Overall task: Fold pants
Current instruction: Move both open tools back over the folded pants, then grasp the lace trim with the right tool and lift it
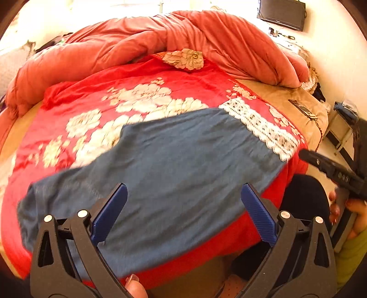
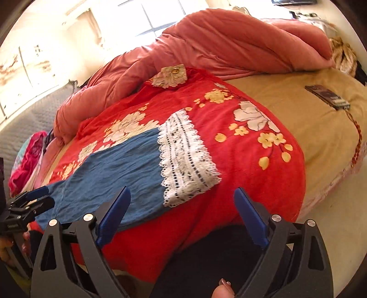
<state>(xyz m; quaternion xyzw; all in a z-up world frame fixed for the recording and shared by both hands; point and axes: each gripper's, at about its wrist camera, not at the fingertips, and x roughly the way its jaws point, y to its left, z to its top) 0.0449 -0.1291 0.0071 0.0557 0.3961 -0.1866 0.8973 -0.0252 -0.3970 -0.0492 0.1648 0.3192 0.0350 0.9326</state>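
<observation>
Left gripper point(image 1: 184, 213) held above the near edge of the bed, blue-padded jaws spread wide, nothing between them; the blue pants point(image 1: 160, 174) lie directly under and ahead of it. Right gripper point(image 2: 182, 215) likewise gaping and empty, hovering over the near edge of the red floral blanket point(image 2: 252, 165), just to the right of the pants' white lace cuff point(image 2: 185, 158). The pants lie flat on the blanket near the bed's front edge, running lengthwise along that edge: lace cuff at the right end, the plain blue end trailing off to the left toward the left gripper. Blanket drapes over the front edge of the bed. To the right, bare tan bedsheet point(image 2: 309, 128) with a dark remote control point(image 2: 328, 96) lying on it near the right edge. At the far side of the bed, a bunched salmon-pink comforter point(image 2: 218, 48) heaped across the width. Beyond it, a bright window point(image 2: 156, 13).
</observation>
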